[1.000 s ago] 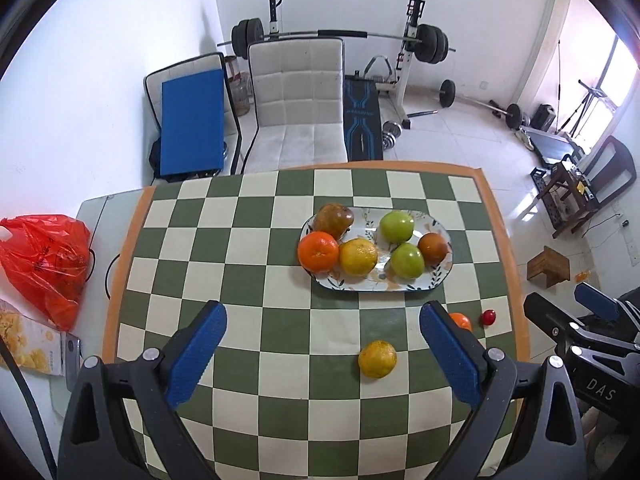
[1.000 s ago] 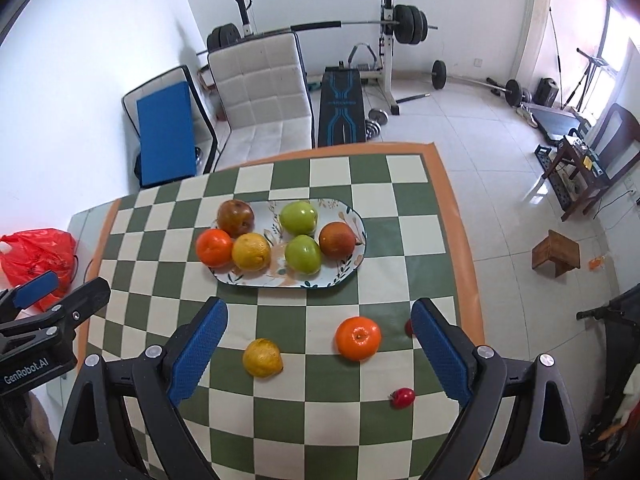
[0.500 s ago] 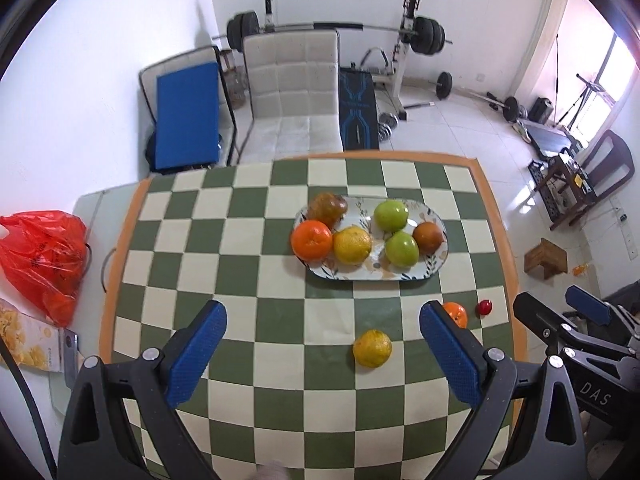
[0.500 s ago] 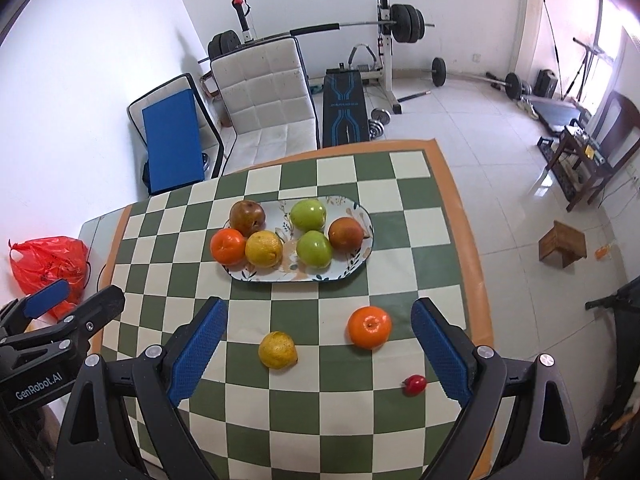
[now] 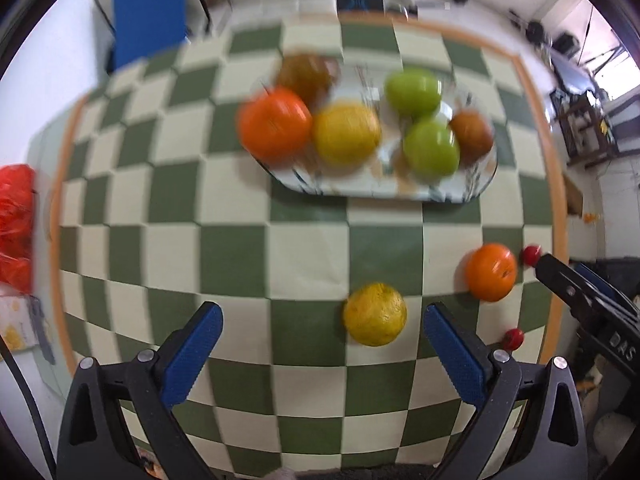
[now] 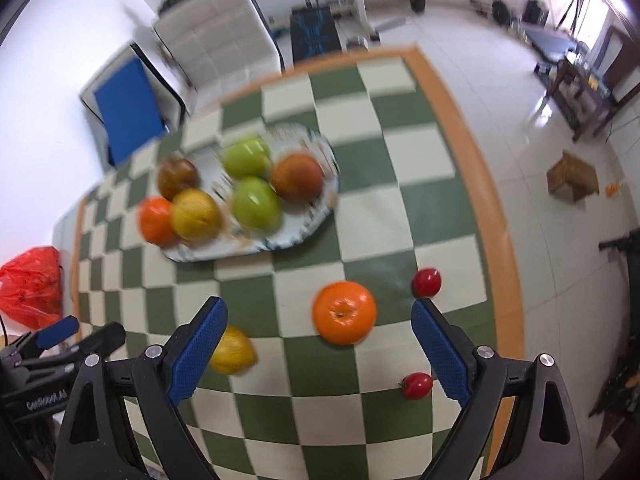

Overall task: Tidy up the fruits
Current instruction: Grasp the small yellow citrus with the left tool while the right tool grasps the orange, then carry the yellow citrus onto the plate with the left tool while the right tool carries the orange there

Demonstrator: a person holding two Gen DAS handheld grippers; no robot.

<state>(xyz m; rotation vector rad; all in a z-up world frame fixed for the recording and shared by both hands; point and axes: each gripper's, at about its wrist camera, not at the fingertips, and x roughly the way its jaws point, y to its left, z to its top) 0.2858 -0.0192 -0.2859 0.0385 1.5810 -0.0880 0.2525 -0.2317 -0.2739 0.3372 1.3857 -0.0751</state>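
An oval patterned plate (image 5: 460, 196) (image 6: 320, 216) on the checkered table holds several fruits: oranges, green apples and brownish ones. Loose on the table lie a yellow citrus (image 5: 375, 314) (image 6: 233, 351), an orange (image 5: 491, 272) (image 6: 344, 313) and two small red tomatoes (image 6: 427, 282) (image 6: 417, 385). My left gripper (image 5: 322, 350) is open and empty, the yellow citrus just ahead between its fingers, nearer the right one. My right gripper (image 6: 318, 346) is open and empty, the orange just ahead between its fingers.
A red plastic bag (image 5: 16, 220) (image 6: 34, 286) lies off the table's left edge. The table's orange border (image 6: 480, 168) runs along the right side, with floor beyond. A white chair (image 6: 218, 54) and gym equipment stand behind the table.
Both grippers have dropped down and forward toward the table, so the fruits look much bigger. The right gripper has swung over the orange, the left over the yellow citrus. Both stay open.
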